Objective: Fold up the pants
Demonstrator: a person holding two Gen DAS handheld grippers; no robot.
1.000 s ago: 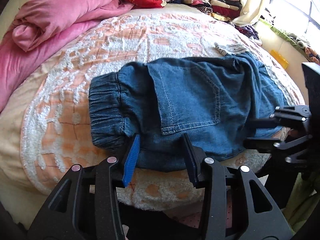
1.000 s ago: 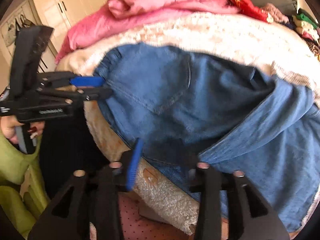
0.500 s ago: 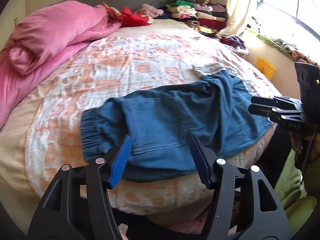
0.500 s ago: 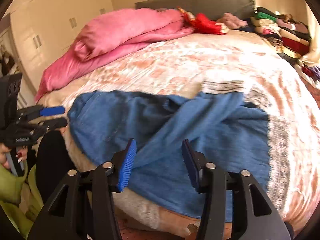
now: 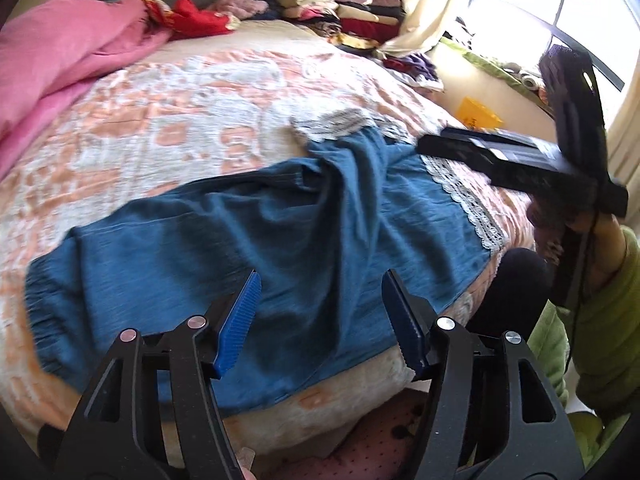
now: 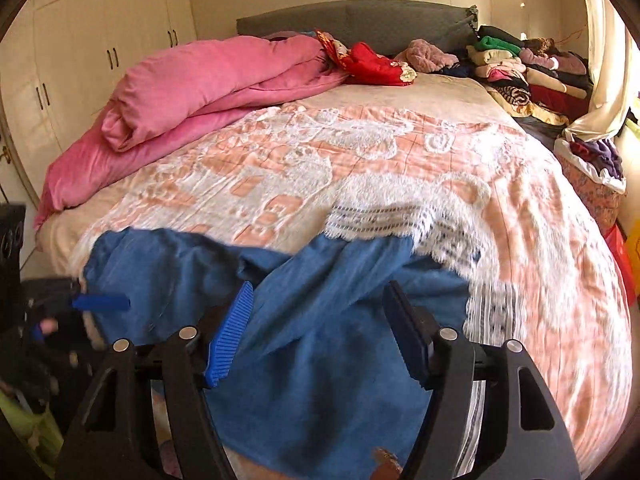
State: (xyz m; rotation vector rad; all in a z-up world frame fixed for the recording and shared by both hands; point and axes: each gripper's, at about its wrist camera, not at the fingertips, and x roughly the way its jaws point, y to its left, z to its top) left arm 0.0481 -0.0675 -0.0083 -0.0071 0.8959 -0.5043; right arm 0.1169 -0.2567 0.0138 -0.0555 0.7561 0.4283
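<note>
- The left gripper (image 5: 320, 316) has its blue-padded fingers spread wide with nothing between them.
- The right gripper (image 6: 318, 326) is likewise spread wide and holds nothing.
- From the left wrist view, the right gripper sits off to the right, gripped by a hand (image 5: 600, 248) in a green sleeve (image 5: 608, 320).

Both grippers (image 5: 320, 320) (image 6: 316, 332) have apparently backed off the pants (image 5: 240, 248), jaws wider.

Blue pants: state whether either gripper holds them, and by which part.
Nothing is held. The left gripper and right gripper are both open above the blue pants, which lie loose on the bed.
</note>
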